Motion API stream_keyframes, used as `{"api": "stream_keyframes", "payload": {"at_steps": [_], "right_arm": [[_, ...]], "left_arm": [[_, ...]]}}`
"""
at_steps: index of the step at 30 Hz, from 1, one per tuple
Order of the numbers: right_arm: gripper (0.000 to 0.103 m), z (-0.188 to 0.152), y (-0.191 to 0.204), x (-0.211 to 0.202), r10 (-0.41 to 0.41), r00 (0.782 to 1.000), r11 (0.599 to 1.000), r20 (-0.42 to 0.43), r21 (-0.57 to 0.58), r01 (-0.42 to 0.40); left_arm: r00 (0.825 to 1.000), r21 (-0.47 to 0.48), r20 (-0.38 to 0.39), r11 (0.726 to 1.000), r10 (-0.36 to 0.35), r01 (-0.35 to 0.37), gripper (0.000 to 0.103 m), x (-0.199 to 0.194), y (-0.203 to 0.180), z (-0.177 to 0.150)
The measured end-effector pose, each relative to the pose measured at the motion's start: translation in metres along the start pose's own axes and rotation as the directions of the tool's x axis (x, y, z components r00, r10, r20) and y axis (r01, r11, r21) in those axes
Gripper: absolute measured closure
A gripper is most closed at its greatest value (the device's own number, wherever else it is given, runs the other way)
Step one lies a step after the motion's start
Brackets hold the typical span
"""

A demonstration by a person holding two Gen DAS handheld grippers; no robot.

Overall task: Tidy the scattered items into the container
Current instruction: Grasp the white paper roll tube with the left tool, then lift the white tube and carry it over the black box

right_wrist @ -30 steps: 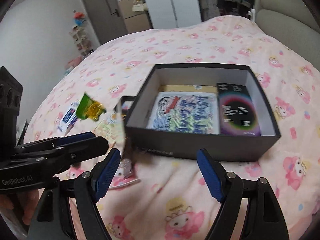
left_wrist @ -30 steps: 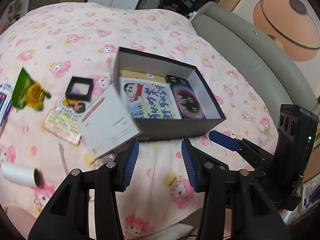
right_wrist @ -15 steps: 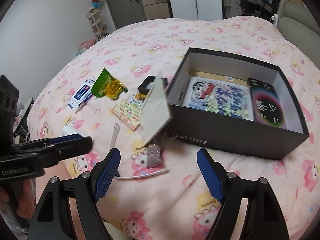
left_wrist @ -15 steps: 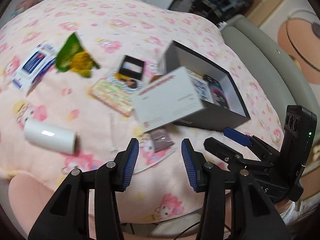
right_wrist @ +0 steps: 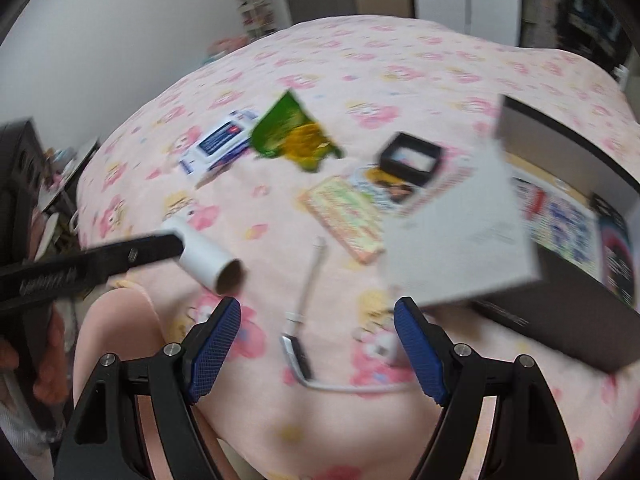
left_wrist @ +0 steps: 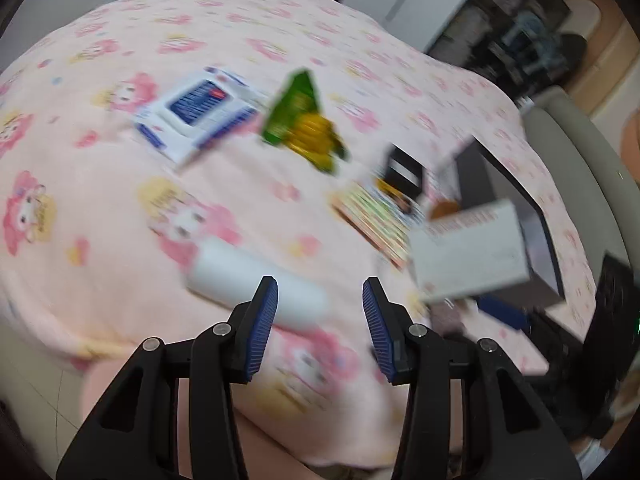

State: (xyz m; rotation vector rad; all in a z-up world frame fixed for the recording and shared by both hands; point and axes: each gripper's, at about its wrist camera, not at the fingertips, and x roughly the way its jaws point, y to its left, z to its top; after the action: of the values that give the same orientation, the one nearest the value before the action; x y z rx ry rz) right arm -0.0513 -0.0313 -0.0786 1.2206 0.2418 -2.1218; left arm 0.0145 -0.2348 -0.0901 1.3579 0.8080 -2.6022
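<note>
A dark open box (right_wrist: 576, 292) sits at the right on the pink bedspread, with books inside and a white card (right_wrist: 460, 240) leaning on its left wall. My left gripper (left_wrist: 320, 320) is open and empty just above a white roll (left_wrist: 256, 284), which also shows in the right wrist view (right_wrist: 208, 258). My right gripper (right_wrist: 316, 344) is open and empty above a white cable (right_wrist: 308, 308). A green and yellow snack bag (left_wrist: 304, 128), a blue and white pack (left_wrist: 196, 112), a small black frame (right_wrist: 412, 156) and a colourful flat card (right_wrist: 344, 212) lie scattered.
The bed edge runs close below both grippers. A grey padded headboard (left_wrist: 580, 152) lies beyond the box. The left gripper's arm (right_wrist: 80, 268) reaches in from the left in the right wrist view. Both views are motion blurred.
Both grippers have swung left, away from the box and toward the scattered items. The left gripper has come down close over the white roll. Both stayed open.
</note>
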Motion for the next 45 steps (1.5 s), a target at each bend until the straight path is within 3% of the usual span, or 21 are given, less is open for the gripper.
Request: {"api": "stream_keyframes", "payload": {"at_steps": [4,14,20,24,26,31,35,37,41,45], "right_arm": [[0.026,0.008,0.018,0.027,0.055,0.996,0.998,-0.063,0.003,-0.055],[0.026,0.016,0.026,0.078,0.077,0.984,0.995,-0.158,0.07,-0.067],[0.026,0.017,0.028,0.083,0.106,0.983,0.99,-0.151,0.113,-0.089],[0.028,0.018,0.031,0.079,0.18,0.973,0.978,-0.144,0.135,-0.161],[0.038,0.016,0.03,0.075,0.212,0.967,0.97,-0.137,0.147,-0.192],[0.049,0.011,0.027,0.071,0.178,0.974,0.978,-0.143,0.135,-0.159],[0.048,0.006,0.024,0.067,0.151,0.978,0.983,-0.147,0.125,-0.133],[0.047,0.004,0.022,0.066,0.137,0.979,0.985,-0.148,0.12,-0.12],[0.033,0.004,0.013,0.075,0.093,0.981,0.991,-0.171,0.108,-0.075],[0.029,0.011,0.005,0.089,0.116,0.977,0.988,-0.181,0.125,-0.094]], "left_arm": [[0.998,-0.08,0.042,0.996,0.035,-0.032,0.059,0.005,0.034,0.021],[0.997,-0.198,-0.038,0.977,0.072,-0.078,0.059,0.042,0.079,0.022],[0.998,-0.184,-0.055,0.982,0.036,-0.046,0.063,0.047,0.071,0.016],[0.997,-0.144,-0.077,0.99,-0.014,0.002,0.067,0.044,0.053,0.008],[0.996,-0.123,-0.079,0.992,-0.046,0.036,0.067,0.038,0.04,0.002],[0.993,-0.08,-0.084,0.994,-0.079,0.072,0.069,0.027,0.013,-0.011],[0.994,-0.065,-0.108,0.998,-0.007,0.0,0.07,0.033,0.011,-0.014],[0.994,-0.098,-0.105,0.995,-0.012,0.002,0.07,0.03,0.019,-0.017],[0.994,-0.131,-0.105,0.991,-0.018,0.004,0.069,0.028,0.027,-0.023],[0.993,-0.131,-0.115,0.991,-0.005,-0.01,0.069,0.035,0.029,-0.024]]}}
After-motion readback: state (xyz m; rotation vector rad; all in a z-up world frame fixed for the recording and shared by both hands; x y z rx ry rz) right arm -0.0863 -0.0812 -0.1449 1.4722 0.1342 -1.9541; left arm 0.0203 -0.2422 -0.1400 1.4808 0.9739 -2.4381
